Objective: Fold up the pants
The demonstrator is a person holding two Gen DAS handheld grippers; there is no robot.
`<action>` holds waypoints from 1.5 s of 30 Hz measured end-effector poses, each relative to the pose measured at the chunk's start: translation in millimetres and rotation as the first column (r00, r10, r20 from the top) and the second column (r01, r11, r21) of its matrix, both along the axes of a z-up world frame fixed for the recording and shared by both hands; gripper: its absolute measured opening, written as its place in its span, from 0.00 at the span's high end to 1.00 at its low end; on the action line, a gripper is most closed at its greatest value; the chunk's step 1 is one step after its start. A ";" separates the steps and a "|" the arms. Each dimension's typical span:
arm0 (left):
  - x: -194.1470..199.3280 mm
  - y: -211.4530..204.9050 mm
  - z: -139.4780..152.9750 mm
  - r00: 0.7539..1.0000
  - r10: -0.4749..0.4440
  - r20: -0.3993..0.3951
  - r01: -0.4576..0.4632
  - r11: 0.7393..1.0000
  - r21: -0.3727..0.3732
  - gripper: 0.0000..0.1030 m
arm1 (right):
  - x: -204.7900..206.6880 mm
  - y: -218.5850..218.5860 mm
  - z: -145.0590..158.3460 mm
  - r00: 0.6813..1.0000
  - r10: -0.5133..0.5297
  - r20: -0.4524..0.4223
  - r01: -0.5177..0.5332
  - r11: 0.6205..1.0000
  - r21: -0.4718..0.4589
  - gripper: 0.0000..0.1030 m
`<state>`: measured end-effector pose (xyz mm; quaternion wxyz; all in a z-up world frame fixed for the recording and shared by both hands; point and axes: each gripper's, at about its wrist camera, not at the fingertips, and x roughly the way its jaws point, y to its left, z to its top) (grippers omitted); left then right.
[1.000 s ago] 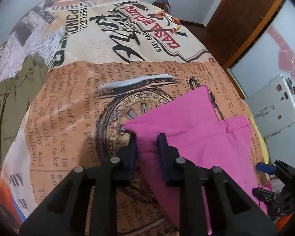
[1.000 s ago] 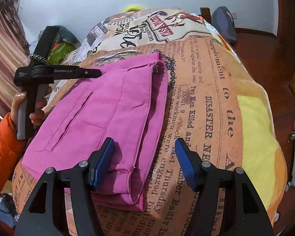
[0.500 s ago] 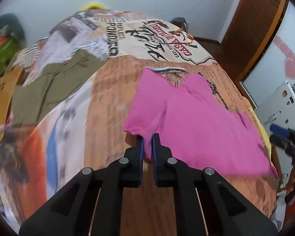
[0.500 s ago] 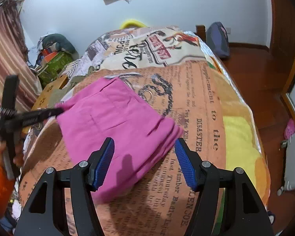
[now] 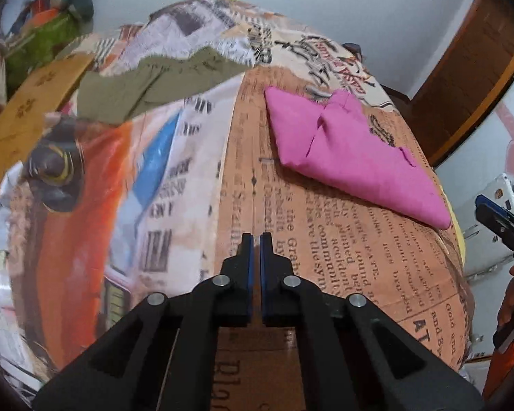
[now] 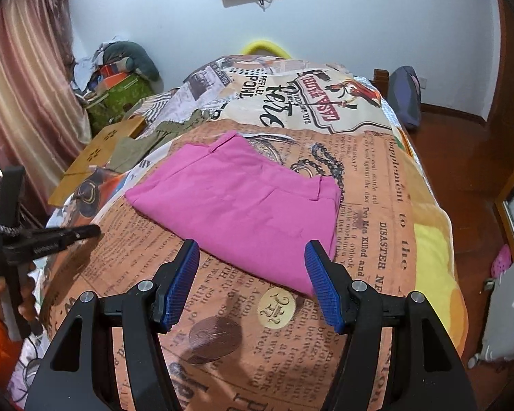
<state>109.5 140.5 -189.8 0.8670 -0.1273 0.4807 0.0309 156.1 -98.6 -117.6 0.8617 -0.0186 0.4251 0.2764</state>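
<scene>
All legible text is printed on the bedspread [image 6: 377, 205], which carries a newspaper-style pattern.

- Right wrist view, right-hand columns: "Supplement to the", "DISASTER", "Two Men Killed and".
- Right wrist view, far end, read upside down: a red banner reading "CASA", large black script that appears to read "Rene", and block letters "REFLE" over "POND".
- Left wrist view: fragments "the Gra", "AT".

Smaller print on the bedspread is too fine to read. The lettering on the left gripper [image 6: 48, 241] is illegible.
</scene>
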 end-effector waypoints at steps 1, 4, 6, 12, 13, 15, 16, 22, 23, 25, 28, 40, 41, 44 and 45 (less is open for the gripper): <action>1.7 -1.6 5.3 1.000 -0.010 0.009 0.010 1.000 0.015 0.99 | 0.6 0.4 -0.3 1.000 0.001 -0.001 -0.001 1.000 0.000 0.42; 10.2 -12.4 22.0 0.997 -0.069 0.039 0.067 0.996 0.060 0.98 | 3.2 0.4 -1.9 1.000 -0.004 -0.011 0.004 1.000 0.014 0.42; 22.5 -25.6 32.2 0.990 -0.127 0.056 0.122 0.989 0.089 0.94 | 7.5 0.6 -3.5 1.000 -0.006 -0.020 0.006 1.000 0.026 0.42; 65.6 -61.1 44.9 0.958 -0.275 0.084 0.267 0.960 0.089 0.67 | 25.1 9.1 -8.2 1.000 0.004 -0.026 -0.004 1.000 0.023 0.42; 75.0 -66.8 43.7 0.949 -0.304 0.080 0.298 0.951 0.084 0.67 | 28.0 10.3 -9.1 1.000 0.008 -0.026 -0.008 1.000 0.022 0.42; 93.8 -76.4 38.6 0.935 -0.348 0.064 0.343 0.936 0.077 0.67 | 37.0 13.0 -12.4 0.999 0.019 -0.038 -0.018 0.999 0.029 0.42; 100.5 -80.2 36.1 0.929 -0.365 0.058 0.361 0.930 0.073 0.67 | 42.6 14.3 -15.1 0.998 0.027 -0.051 -0.025 0.999 0.034 0.42; 139.8 -93.9 9.1 0.899 -0.438 -0.002 0.438 0.899 0.035 0.67 | 69.0 28.3 -33.8 0.995 0.061 -0.079 -0.062 0.998 -0.016 0.42; 143.6 -95.3 3.6 0.896 -0.443 -0.013 0.443 0.896 0.033 0.67 | 71.8 29.5 -37.2 0.994 0.065 -0.087 -0.067 0.998 -0.019 0.42; 150.9 -95.5 -9.2 0.896 -0.443 -0.043 0.444 0.894 0.050 0.67 | 76.6 33.2 -46.5 0.990 0.080 -0.120 -0.083 0.996 -0.017 0.42; 153.5 -87.5 -25.3 0.897 -0.437 -0.059 0.439 0.898 0.021 0.67 | 75.1 39.3 -63.2 0.980 0.101 -0.170 -0.109 0.993 -0.036 0.42; 112.8 -51.6 -17.6 0.927 -0.374 -0.028 0.375 0.926 0.047 0.63 | 48.0 -2.0 -57.2 0.985 0.040 -0.170 -0.054 0.995 -0.082 0.42; 109.4 -46.7 -18.7 0.930 -0.365 -0.033 0.367 0.929 0.044 0.63 | 47.2 -7.1 -56.9 0.985 0.028 -0.170 -0.043 0.996 -0.082 0.42; 98.2 -31.0 -20.9 0.944 -0.326 -0.045 0.329 0.942 0.065 0.54 | 43.4 -25.0 -55.5 0.984 -0.017 -0.177 0.003 0.997 -0.081 0.42; 94.6 -25.7 -20.1 0.948 -0.314 -0.042 0.317 0.946 0.064 0.53 | 41.8 -30.6 -55.4 0.984 -0.033 -0.177 0.017 0.996 -0.087 0.42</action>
